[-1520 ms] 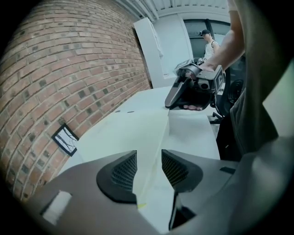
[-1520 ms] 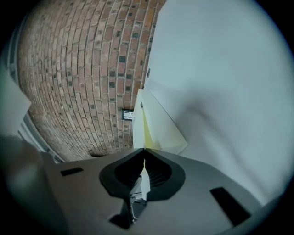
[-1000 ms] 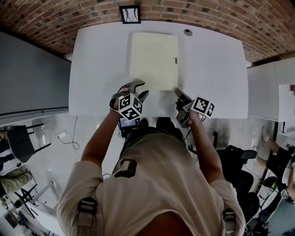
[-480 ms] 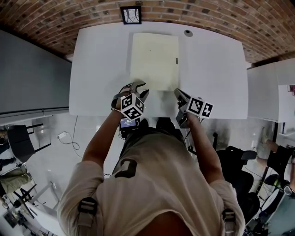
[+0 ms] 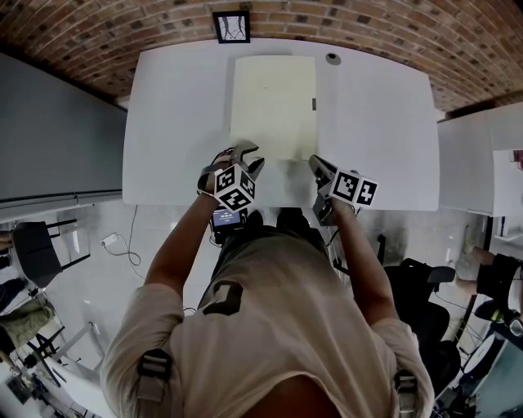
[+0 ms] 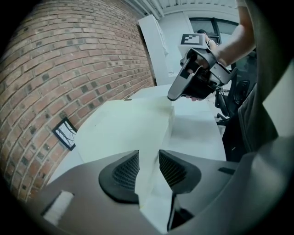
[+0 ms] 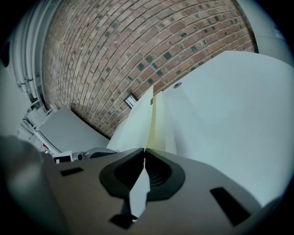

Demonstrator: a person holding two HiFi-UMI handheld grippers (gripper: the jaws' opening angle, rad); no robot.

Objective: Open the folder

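I have my right claw clamped shut on the folder's near edge on the counter; my left claw has just been closing, jaws apart around the cover

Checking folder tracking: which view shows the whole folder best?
Head view: the folder lies flat on the table, with nearly its whole outline visible. Left gripper view sees it obliquely from a near corner. Right gripper view sees it almost edge-on.

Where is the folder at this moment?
In the head view the folder lies on the white table near the picture frame; the right gripper pinches its near right corner.
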